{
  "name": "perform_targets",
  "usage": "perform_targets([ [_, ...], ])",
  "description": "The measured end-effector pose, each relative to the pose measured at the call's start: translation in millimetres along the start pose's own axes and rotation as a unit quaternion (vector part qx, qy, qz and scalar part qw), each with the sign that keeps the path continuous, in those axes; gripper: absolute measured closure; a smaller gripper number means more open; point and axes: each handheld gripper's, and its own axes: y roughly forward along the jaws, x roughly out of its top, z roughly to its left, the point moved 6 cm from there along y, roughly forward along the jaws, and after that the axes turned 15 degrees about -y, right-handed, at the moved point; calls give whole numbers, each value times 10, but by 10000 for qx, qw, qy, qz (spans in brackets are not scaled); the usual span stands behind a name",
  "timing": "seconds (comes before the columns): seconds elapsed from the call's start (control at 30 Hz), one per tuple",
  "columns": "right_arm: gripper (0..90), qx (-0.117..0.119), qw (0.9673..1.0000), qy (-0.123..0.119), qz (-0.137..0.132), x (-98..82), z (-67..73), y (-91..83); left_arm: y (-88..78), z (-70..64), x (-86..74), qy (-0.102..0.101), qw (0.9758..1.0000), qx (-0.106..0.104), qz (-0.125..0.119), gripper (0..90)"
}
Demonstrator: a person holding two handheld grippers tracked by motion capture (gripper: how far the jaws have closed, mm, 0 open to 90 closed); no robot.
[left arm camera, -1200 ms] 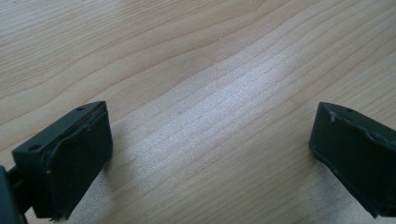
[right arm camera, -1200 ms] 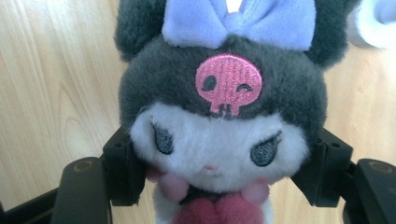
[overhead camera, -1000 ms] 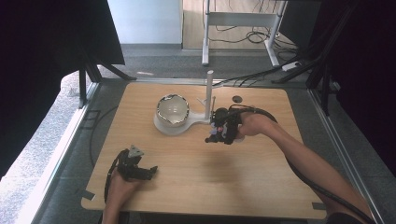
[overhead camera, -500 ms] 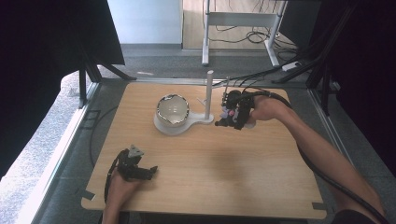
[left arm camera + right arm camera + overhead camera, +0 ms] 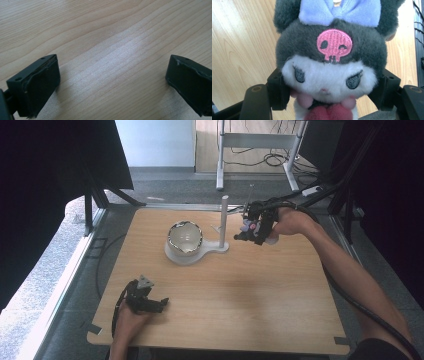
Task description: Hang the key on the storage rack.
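My right gripper [image 5: 248,231] is raised above the table's far right part, just right of the white post [image 5: 224,217]. It is shut on a small plush doll [image 5: 329,62] with a dark hood, a pink skull badge, a lilac bow and a white face; the jaws squeeze its head from both sides. The doll [image 5: 248,226] hangs in front of the hand in the high view. My left gripper [image 5: 159,304] rests on the wood at the near left, its jaws wide apart with bare table between the pads [image 5: 40,82].
A white stand [image 5: 192,254] with a round base holds a shiny bowl [image 5: 184,237], and its post rises at the right end. The wooden table [image 5: 250,300] has open room in the middle and near right. Cables and black frame legs lie beyond the far edge.
My right gripper has carried the doll upward and toward the far right, from near the stand's base to beside the post. The left gripper has stayed put.
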Motion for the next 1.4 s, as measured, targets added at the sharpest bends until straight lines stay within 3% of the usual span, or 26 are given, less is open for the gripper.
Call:
perform_targets([
  [0.37,293,-80,9997,193,-83,-3,-243,-175,0,0,0,0,10000,0,-2,0],
  [0.9,294,-252,9990,336,-136,99,-502,-277,2,0,1,-4,10000,2,-14,0],
  [1.4,294,-348,9987,310,-192,244,-620,-277,2,0,1,-2,10000,3,-14,0],
])
